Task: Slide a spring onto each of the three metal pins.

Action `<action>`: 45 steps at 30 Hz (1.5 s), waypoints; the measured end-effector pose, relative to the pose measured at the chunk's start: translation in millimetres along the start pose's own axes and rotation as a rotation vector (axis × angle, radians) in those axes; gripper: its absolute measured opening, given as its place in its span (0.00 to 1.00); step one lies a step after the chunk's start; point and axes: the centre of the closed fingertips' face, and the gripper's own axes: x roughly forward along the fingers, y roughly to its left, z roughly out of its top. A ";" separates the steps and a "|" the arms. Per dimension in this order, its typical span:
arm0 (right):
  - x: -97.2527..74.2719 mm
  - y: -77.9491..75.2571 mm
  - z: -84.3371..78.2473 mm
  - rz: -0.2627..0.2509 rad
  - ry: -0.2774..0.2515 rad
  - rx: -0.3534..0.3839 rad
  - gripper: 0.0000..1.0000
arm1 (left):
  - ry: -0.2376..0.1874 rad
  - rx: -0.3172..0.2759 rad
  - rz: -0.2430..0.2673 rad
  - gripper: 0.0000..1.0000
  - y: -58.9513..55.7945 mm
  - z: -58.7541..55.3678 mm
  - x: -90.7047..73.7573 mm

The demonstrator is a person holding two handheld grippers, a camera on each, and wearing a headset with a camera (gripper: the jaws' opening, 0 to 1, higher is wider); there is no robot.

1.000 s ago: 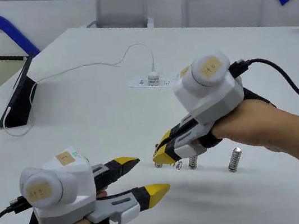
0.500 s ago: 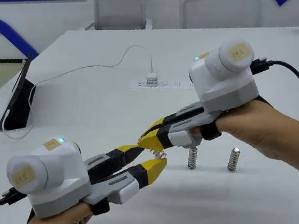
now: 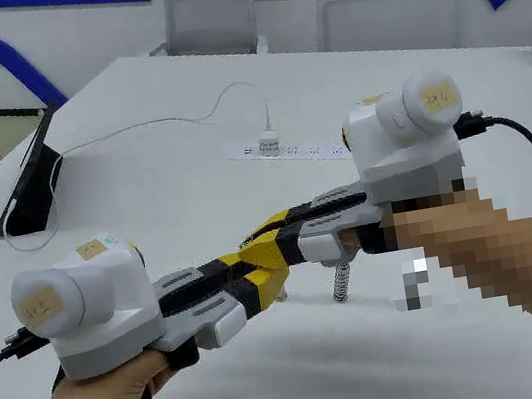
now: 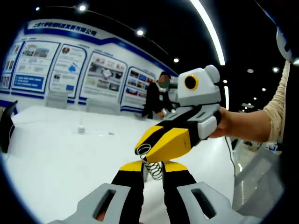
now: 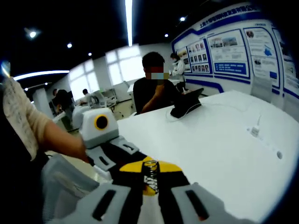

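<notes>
A small metal spring (image 4: 152, 163) hangs in the air between the two grippers. My right gripper (image 3: 252, 250) reaches in from the right and is shut on the spring's upper end. From the lower left my left gripper (image 3: 271, 282) meets it, its jaws drawn together on the lower coils. The right gripper view looks down the spring (image 5: 150, 175) between the black jaws. Behind the tips, a spring stands upright on a pin (image 3: 341, 282) on the white table (image 3: 166, 205). To its right is a second upright spring (image 3: 418, 282), blurred.
A white power strip (image 3: 289, 150) with a plugged-in cable lies mid-table. A dark tablet on a stand (image 3: 30, 181) sits at the left edge, and a chair (image 3: 213, 10) stands beyond the far side. A person (image 5: 156, 91) sits near the tablet.
My right gripper has lifted a loose spring off the table and carried it left. My left gripper has risen to meet it, and its wide-open jaws have drawn together on the spring.
</notes>
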 end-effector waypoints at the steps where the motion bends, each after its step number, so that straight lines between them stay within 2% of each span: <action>1: -0.6 0.5 0.3 0.000 -0.001 -0.001 0.12 | 0.001 0.002 0.000 0.14 0.0 0.0 -0.1; 6: -3.5 0.3 2.0 -0.011 0.002 -0.026 0.12 | 0.010 0.030 0.003 0.12 0.9 -0.5 -1.5; 14: -5.0 1.3 -2.8 -0.038 0.041 -0.108 0.12 | 0.045 0.093 0.012 0.11 3.9 -4.2 -3.9; 20: -3.6 5.9 -6.9 -0.051 0.072 -0.162 0.12 | 0.086 0.169 0.014 0.11 3.4 -8.5 -5.2; 23: -2.9 2.8 -8.8 -0.056 0.076 -0.166 0.12 | 0.095 0.189 0.019 0.11 4.9 -10.6 -5.5; 28: -2.8 0.1 -8.2 -0.064 0.070 -0.162 0.12 | 0.091 0.199 0.031 0.12 6.9 -11.6 -5.7; 37: -7.0 -10.5 1.0 -0.104 0.040 -0.155 0.12 | 0.099 0.197 0.045 0.28 11.2 -15.7 -8.8; 45: -13.3 -31.2 6.0 -0.187 0.016 -0.135 0.12 | 0.095 0.174 0.076 0.37 19.0 -17.2 -15.4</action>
